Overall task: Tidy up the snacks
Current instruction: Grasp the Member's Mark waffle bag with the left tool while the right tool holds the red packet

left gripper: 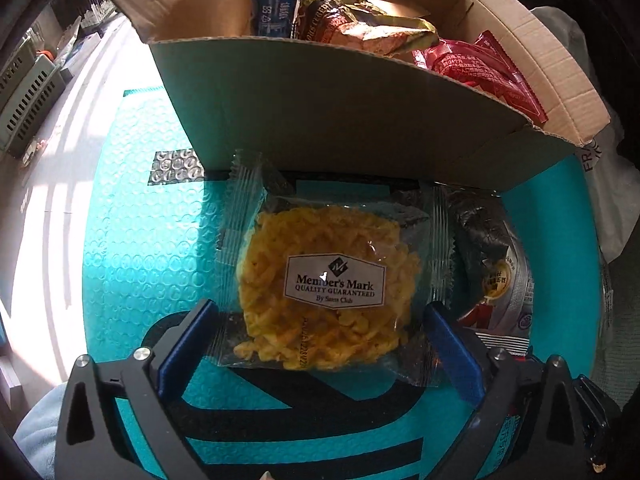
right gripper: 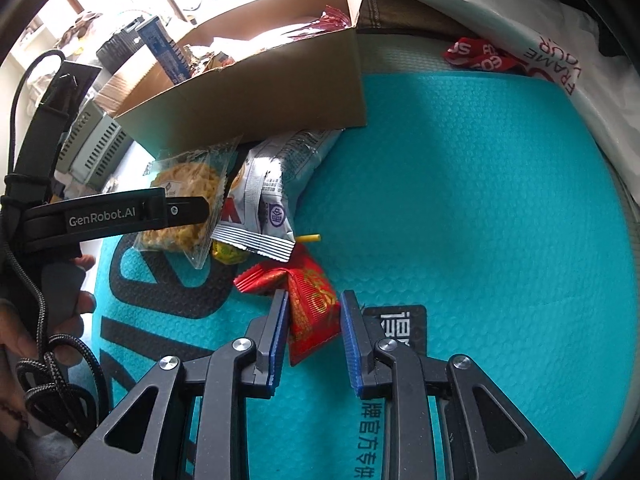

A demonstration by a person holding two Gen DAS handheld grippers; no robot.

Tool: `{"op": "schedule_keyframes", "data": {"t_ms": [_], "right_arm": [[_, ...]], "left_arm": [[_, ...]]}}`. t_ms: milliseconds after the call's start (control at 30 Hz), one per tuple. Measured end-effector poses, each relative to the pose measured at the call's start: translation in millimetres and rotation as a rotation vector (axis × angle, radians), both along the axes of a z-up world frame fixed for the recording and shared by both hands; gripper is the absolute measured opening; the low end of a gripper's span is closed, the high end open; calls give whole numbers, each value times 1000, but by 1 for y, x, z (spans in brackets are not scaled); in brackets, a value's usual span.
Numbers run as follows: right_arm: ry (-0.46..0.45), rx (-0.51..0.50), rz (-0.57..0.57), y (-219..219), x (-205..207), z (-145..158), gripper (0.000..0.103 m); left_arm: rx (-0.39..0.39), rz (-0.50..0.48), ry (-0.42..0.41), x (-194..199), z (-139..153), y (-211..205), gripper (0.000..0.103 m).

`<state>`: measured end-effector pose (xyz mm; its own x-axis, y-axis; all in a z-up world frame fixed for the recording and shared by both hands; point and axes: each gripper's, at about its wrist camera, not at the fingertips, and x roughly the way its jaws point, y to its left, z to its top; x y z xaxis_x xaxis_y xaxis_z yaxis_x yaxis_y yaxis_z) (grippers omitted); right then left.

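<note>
Between parted right tool point(right gripper: 314, 328) fingers: red packet point(right gripper: 314, 312) (lengthwise along fingers); left tool point(left gripper: 320, 320) spread.

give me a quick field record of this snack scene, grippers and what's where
left gripper: open, fingers either side of clear Member's Mark packet of yellow noodle snack
right gripper: open, straddling red foil packet with gold print
surface: teal bubble-textured mat
container: open brown cardboard box, snacks already inside
also loose: silver-grey printed snack bag beside the clear packet

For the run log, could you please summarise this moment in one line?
left gripper: open around clear noodle pack | right gripper: open around red packet
</note>
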<state>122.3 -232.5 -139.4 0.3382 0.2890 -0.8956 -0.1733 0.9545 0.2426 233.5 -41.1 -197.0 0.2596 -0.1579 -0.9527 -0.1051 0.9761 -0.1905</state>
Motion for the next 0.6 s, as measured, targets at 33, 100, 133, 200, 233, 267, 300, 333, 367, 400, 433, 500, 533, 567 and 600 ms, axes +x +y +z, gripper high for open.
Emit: {"op": "schedule_keyframes", "data": {"t_ms": [33, 100, 133, 200, 233, 267, 300, 333, 367, 400, 433, 500, 533, 567, 600], "right_arm": [[2, 3, -1, 0, 1, 0, 25], [5, 3, 6, 0, 2, 0, 25], [6, -2, 14, 1, 3, 0, 26], [7, -11, 24, 3, 5, 0, 29], [10, -14, 30, 4, 6, 0, 30], [13, -17, 35, 5, 6, 0, 30], [13, -20, 42, 6, 6, 0, 32], [18, -26, 49, 8, 6, -1, 33], [21, -31, 56, 10, 7, -2, 34], [21, -38, 63, 11, 8, -2, 36], [23, -47, 69, 12, 8, -3, 36], [28, -61, 77, 15, 11, -4, 37], [31, -61, 79, 16, 11, -4, 40], [37, -61, 78, 16, 12, -5, 42], [48, -63, 79, 17, 14, -7, 44]], "left_arm": [[-2, 1, -5, 0, -1, 1, 103], [8, -5, -9, 2, 0, 0, 103], [12, -12, -9, 4, 0, -1, 103], [1, -15, -40, 5, 5, -2, 103], [-12, -24, -72, 4, 10, -3, 103], [-12, -38, -95, 4, 14, -5, 103], [-1, -54, -98, 4, 15, -8, 103], [7, -68, -85, 7, 13, -11, 103], [18, -76, -67, 10, 9, -13, 103], [34, -81, -53, 13, 5, -17, 103], [37, -83, -54, 16, 3, -17, 103], [34, -75, -64, 20, 2, -15, 103], [30, -72, -56, 23, 1, -14, 103], [16, -70, -41, 26, -3, -12, 103], [6, -63, -31, 29, -6, -9, 103]]}}
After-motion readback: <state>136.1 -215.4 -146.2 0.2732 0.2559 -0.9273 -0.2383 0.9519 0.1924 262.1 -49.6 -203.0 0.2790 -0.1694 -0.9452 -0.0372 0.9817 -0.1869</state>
